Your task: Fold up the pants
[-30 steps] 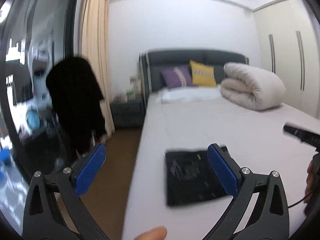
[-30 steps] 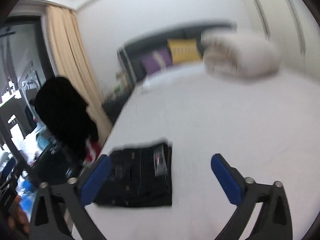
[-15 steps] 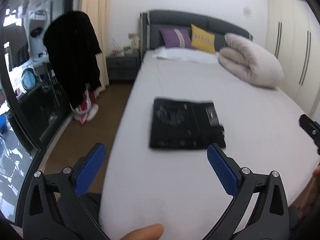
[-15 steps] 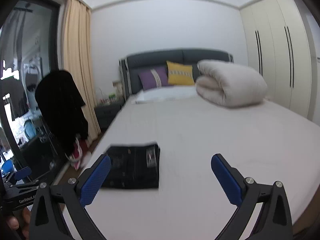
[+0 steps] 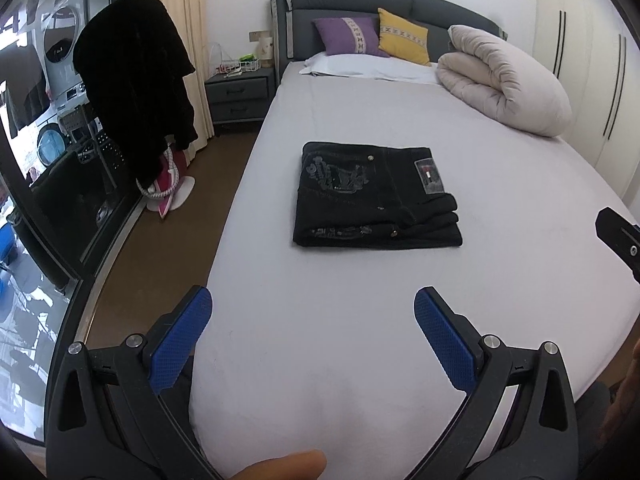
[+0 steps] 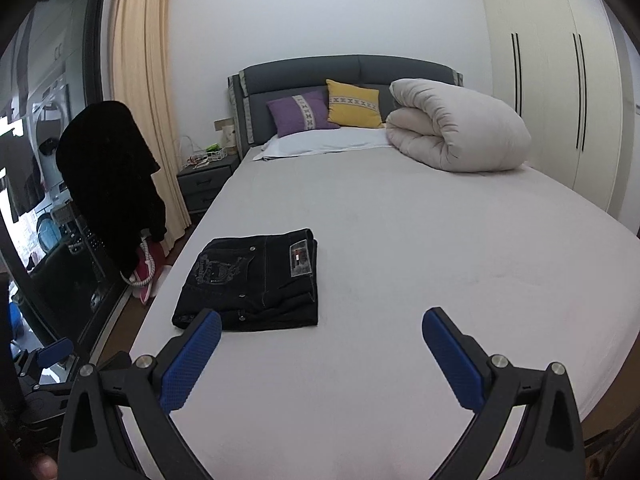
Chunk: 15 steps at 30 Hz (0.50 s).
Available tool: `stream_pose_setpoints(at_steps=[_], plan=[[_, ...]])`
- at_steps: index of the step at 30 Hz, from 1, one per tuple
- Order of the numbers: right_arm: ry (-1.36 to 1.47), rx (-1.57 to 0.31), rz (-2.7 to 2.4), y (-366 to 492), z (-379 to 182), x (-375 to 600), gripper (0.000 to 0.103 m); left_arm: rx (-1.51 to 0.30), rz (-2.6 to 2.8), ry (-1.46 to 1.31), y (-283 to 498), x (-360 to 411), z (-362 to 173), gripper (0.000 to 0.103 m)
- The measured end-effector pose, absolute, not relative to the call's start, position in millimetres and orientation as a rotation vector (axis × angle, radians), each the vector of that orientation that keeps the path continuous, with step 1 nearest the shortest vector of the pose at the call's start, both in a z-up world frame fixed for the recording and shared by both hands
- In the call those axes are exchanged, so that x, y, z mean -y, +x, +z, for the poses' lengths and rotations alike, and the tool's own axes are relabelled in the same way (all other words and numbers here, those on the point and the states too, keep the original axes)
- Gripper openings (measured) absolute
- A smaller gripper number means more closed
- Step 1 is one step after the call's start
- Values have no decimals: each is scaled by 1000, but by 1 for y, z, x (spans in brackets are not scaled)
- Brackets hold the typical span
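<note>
Black pants [image 5: 376,196] lay folded flat on bed [image 5: 360,352], near left edge. Our left gripper [image 5: 312,336] and right gripper [image 6: 320,344] hung wide, empty. We judged folding finished; next, only tidying.

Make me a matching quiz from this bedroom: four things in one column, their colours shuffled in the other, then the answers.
Things:
1. pants
2. left cushion
3. right cushion
4. duvet

Colours:
A. yellow
B. off-white
C. black
D. purple

Pairs: 1-C, 2-D, 3-A, 4-B
</note>
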State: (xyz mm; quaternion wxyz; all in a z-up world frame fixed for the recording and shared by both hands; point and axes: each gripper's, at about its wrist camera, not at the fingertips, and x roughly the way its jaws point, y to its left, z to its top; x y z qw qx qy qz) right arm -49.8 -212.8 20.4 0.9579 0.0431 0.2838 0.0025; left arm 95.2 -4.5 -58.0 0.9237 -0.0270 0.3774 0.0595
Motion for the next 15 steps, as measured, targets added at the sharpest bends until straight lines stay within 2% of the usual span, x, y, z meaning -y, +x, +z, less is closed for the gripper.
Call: stream_pose_setpoints(at_steps=[15], plan=[[72, -638, 21, -50, 3, 201, 103, -806, 163, -76, 105, -13, -77, 103]])
